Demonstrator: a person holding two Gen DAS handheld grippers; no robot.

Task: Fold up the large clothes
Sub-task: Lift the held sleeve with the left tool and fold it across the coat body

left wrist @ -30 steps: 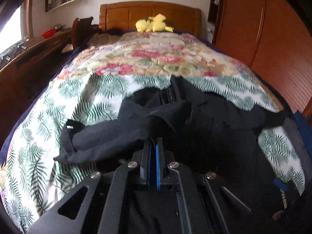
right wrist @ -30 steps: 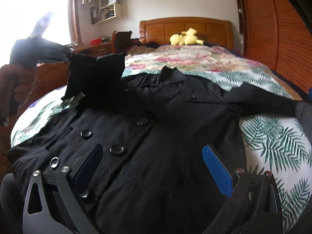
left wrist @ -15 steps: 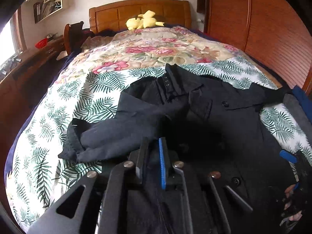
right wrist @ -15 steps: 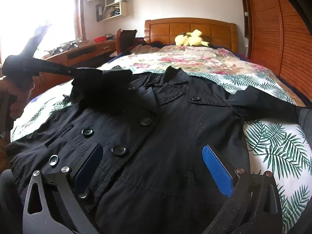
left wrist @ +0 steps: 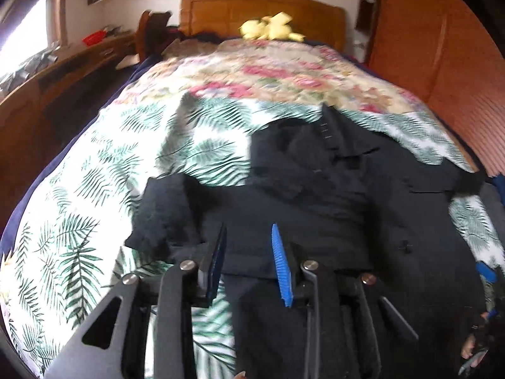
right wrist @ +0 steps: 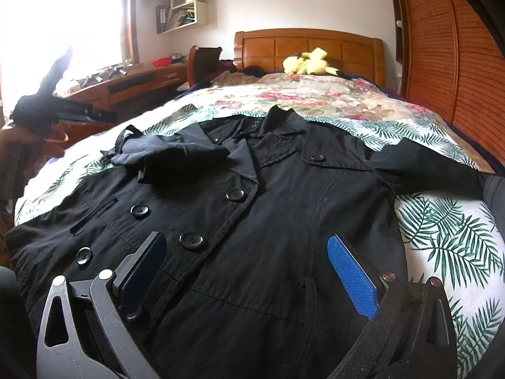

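Now the left gripper (left wrist: 249, 262) hovers with jaws parted, gripping nothing, over the folded-in sleeve of the black buttoned cotton coat (right wrist: 268, 221) spread on the leaf-print bed (right wrist: 457, 237), while the right gripper (right wrist: 249, 271) hangs wide apart above its front.

Black coat's (right wrist: 252, 237) hem beyond bottom edge.
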